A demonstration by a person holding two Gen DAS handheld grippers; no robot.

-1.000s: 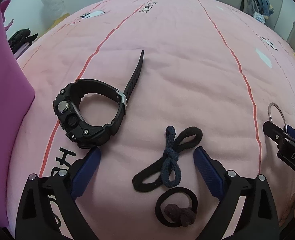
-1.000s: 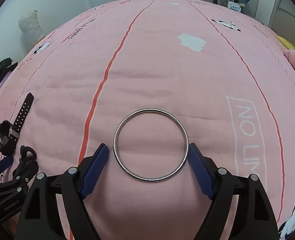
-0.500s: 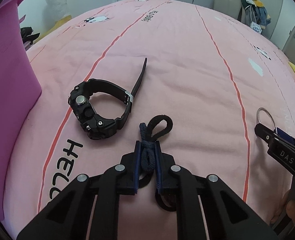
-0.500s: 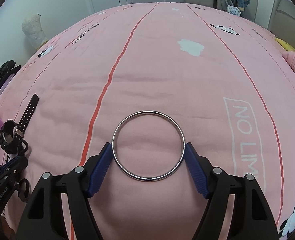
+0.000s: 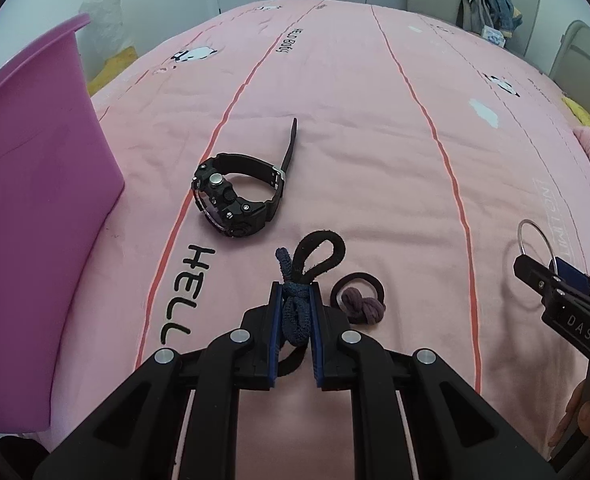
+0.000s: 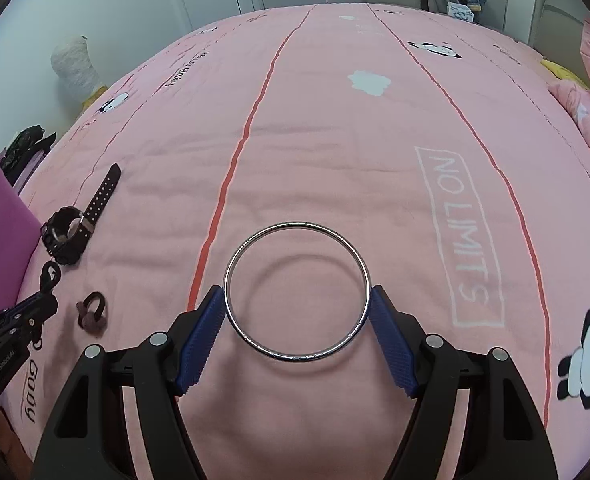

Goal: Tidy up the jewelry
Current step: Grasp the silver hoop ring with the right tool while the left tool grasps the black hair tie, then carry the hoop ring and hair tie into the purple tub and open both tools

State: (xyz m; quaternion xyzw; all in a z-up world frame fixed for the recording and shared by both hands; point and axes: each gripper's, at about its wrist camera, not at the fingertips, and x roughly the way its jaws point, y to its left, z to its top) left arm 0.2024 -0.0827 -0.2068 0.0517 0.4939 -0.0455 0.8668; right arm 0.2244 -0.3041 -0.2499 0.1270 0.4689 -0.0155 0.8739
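Currently my left jaws [image 5: 295,312] clamp the knotted hair ties [image 5: 295,304] above the bed [image 5: 375,140]; carry them level toward the purple bin [image 5: 35,200]. My right jaws [image 6: 297,312] grip the metal bangle [image 6: 296,291] across its width; avoid squeezing harder.

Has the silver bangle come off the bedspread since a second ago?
Yes. The right gripper has shut on the silver bangle and raised it: its shadow ring now shows apart from it on the pink bedspread.

Our left gripper [image 5: 295,312] now clamps the knotted hair ties [image 5: 295,300], lifted; our right gripper [image 6: 297,312] now pinches the metal bangle [image 6: 296,291], raised.
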